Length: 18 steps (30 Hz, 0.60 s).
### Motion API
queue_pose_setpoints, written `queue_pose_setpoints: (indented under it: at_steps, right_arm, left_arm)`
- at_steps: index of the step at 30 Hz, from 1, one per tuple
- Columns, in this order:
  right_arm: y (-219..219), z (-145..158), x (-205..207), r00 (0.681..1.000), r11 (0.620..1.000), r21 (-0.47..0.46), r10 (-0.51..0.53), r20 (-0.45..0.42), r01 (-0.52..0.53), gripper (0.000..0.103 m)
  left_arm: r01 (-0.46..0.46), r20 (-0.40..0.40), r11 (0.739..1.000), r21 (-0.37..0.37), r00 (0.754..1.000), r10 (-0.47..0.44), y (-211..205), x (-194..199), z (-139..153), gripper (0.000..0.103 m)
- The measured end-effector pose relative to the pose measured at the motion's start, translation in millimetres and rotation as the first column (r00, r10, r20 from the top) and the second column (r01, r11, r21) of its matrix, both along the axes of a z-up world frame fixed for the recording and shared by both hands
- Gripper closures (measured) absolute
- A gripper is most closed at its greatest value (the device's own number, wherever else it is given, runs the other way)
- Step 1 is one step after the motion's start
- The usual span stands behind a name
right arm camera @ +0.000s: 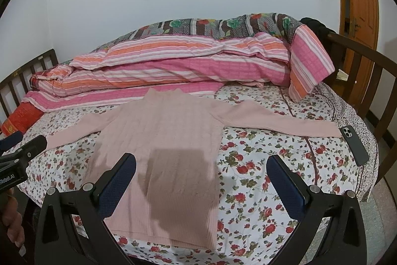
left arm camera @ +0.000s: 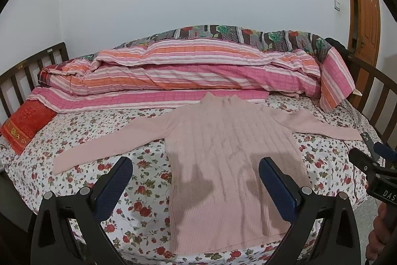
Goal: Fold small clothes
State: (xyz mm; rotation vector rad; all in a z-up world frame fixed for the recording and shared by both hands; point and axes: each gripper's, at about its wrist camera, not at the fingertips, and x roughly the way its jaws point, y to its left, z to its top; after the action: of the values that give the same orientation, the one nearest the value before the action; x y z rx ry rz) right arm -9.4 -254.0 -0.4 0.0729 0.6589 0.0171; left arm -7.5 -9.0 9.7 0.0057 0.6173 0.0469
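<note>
Hanging above the near edge of the bed, the left gripper [left arm camera: 196, 174] and the right gripper [right arm camera: 201, 171] both have their blue-padded fingers spread wide, holding nothing; white letters "DAS" show on the right gripper's body in the left wrist view, and "nRobot.AI" on the left gripper's body in the right wrist view. Just beyond them a pink sweater [left arm camera: 230, 165] lies flat on the floral sheet [right arm camera: 260, 165] with both sleeves stretched out sideways, a dark phone [right arm camera: 354, 145] lying just beside the right cuff. Farther back lie a striped quilt [left arm camera: 198, 71] and a red pillow [left arm camera: 23, 127] bearing gold characters too blurred to read.
</note>
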Motion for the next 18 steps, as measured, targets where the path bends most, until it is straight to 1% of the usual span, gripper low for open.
queue_pose_setpoints:
  at_steps: [8, 18]
  right_arm:
    - [-0.3, -0.6, 0.0, 1.000, 1.000, 0.014, -0.001, -0.002, 0.001, 0.000]
    - [1.0, -1.0, 0.0, 1.000, 1.000, 0.011, 0.001, -0.001, -0.001, 0.000]
  left_arm:
    - [-0.001, -0.002, 1.000, -0.008, 1.000, 0.001, 0.3, -0.6, 2.1, 0.001]
    - [0.006, -0.002, 1.000, -0.012, 1.000, -0.006, 1.0, -1.1, 3.7, 0.001]
